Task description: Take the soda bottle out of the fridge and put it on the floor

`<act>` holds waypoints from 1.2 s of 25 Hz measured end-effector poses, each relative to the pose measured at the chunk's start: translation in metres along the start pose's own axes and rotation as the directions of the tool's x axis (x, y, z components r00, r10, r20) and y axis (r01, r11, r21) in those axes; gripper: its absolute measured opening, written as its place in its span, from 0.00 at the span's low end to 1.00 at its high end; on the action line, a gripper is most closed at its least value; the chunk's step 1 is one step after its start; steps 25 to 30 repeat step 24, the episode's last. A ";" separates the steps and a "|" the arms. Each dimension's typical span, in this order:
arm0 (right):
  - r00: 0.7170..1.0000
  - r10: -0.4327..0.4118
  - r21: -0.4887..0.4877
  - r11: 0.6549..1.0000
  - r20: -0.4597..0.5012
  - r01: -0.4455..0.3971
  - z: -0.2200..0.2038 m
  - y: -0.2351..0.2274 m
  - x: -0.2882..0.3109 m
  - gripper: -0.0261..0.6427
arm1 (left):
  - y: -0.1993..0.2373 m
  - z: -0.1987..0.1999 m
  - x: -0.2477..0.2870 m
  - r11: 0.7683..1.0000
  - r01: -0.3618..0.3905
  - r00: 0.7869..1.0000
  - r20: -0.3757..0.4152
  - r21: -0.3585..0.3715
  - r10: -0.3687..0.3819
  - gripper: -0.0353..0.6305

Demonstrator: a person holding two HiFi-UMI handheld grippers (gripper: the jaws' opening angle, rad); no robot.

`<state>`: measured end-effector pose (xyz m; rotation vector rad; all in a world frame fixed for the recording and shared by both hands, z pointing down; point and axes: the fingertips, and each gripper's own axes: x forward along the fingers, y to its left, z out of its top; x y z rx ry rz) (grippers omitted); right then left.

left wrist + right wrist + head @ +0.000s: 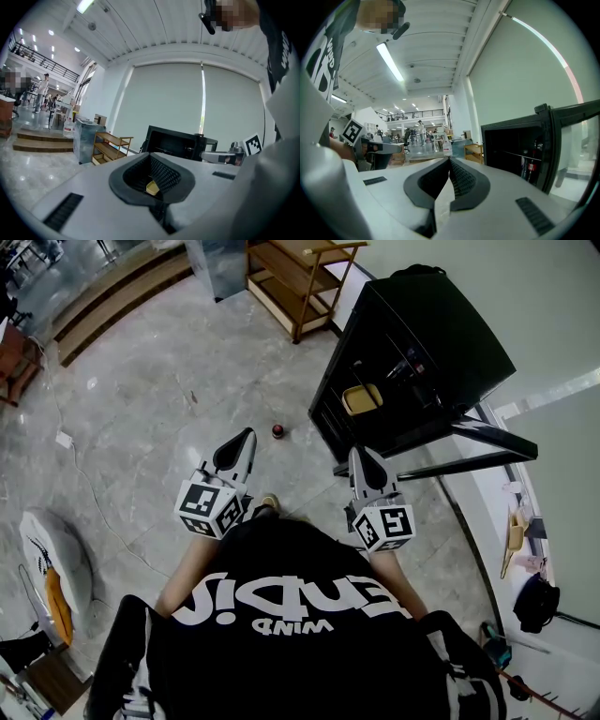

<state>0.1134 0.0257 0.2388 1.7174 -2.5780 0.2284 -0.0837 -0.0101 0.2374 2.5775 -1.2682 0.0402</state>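
Observation:
A small dark bottle with a red cap (278, 431) stands on the grey marble floor, ahead of and between my two grippers. The black fridge (412, 343) stands at the upper right with its glass door (487, 442) swung open; a yellow container (362, 397) shows inside. In the right gripper view the fridge's dark inside (511, 150) holds a red-labelled bottle (530, 166) by the door. My left gripper (246, 437) and right gripper (360, 454) are both held level in front of my body, jaws together, nothing between them. Neither touches the bottle.
A wooden shelf rack (298, 282) and a metal cabinet (220, 259) stand beyond the fridge. Steps (112, 292) run along the far left. A white bag (56, 559) and a thin cable (103, 512) lie on the floor at my left. A counter (516, 531) lines the right wall.

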 end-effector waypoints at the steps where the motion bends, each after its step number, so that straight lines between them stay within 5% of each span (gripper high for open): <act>1: 1.000 0.003 0.000 1.000 0.000 -0.003 0.000 0.001 0.000 0.07 | 0.000 0.000 0.000 1.000 0.000 1.000 -0.001 -0.001 0.000 0.06; 30: 1.000 0.018 0.016 1.000 -0.020 -0.018 -0.009 -0.005 0.000 0.07 | -0.009 -0.007 0.000 1.000 -0.024 1.000 -0.012 -0.020 0.024 0.06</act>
